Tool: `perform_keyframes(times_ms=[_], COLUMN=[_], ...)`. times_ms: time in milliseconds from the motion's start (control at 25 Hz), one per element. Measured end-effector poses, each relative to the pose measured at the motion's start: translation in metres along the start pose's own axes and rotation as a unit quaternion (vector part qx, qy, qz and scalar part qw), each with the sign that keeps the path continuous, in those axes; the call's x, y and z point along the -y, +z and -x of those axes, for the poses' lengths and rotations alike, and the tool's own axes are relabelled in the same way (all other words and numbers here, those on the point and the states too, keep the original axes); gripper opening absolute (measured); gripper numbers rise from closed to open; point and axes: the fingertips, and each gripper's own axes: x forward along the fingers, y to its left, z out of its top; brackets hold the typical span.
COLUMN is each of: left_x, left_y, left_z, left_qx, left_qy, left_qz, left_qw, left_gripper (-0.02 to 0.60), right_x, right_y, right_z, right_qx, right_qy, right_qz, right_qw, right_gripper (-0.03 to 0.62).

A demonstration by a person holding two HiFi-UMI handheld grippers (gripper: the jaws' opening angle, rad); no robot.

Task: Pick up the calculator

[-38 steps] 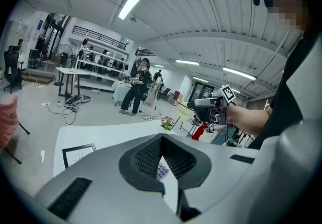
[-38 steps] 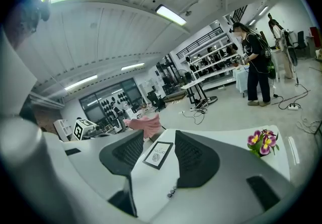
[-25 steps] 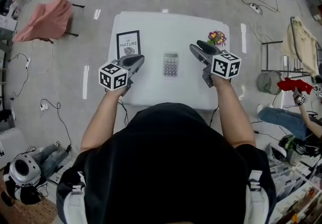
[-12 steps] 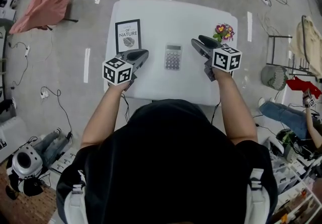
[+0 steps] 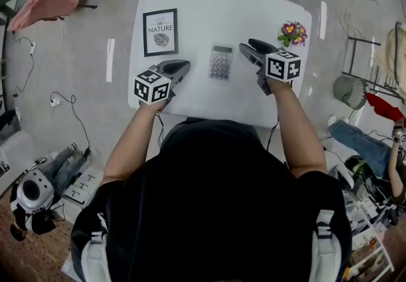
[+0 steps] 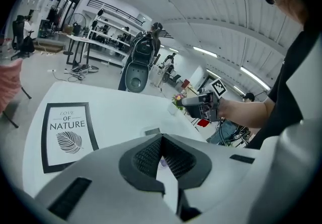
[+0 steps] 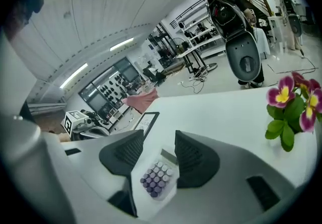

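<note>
Head view: white bench (image 5: 190,2) on grey workshop floor. Calculator (image 5: 221,62) flat near bench centre, between left tool (image 5: 179,68) and right tool (image 5: 247,51), touching neither. Left gripper view: jaws closed together, empty; framed print (image 6: 68,135) ahead to the left. Right gripper view: jaws apart, gripping nothing; calculator seen through the gap, lying on the bench; flowers (image 7: 292,107) at right.

On table (image 5: 209,8): framed sign (image 5: 160,32) left; calculator (image 5: 221,62) centre; flowers (image 5: 292,32) right.
</note>
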Motion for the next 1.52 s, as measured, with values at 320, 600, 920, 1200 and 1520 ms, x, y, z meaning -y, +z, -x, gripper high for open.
perform_keyframes(times_ms=[320, 600, 920, 1200, 1520], left_x=[-0.007, -0.002, -0.003, -0.004, 0.010], left_y=[-0.034, -0.065, -0.089, -0.111, -0.130], left_z=[-0.021, -0.043, -0.062, -0.078, -0.101], left_qx=[-0.023, -0.046, -0.067, -0.091, -0.121], left_qy=[-0.003, -0.009, -0.014, -0.025, -0.041], left_qz=[0.029, 0.044, 0.062, 0.075, 0.087], left_qw=[0.9993, 0.9980, 0.9957, 0.9927, 0.9880], left_gripper=[0.017, 0.017, 0.017, 0.017, 0.017], right_x=[0.023, 0.036, 0.050, 0.046, 0.041], right_y=[-0.023, -0.045, -0.059, -0.069, -0.075], right_z=[-0.038, -0.061, -0.084, -0.106, -0.111], right_qx=[-0.042, -0.077, -0.107, -0.141, -0.175], right_qy=[0.010, 0.021, 0.028, 0.066, 0.106], right_qz=[-0.005, -0.005, -0.001, 0.008, 0.015], right_qw=[0.999, 0.997, 0.994, 0.988, 0.979], right_gripper=[0.207, 0.207, 0.207, 0.207, 0.207])
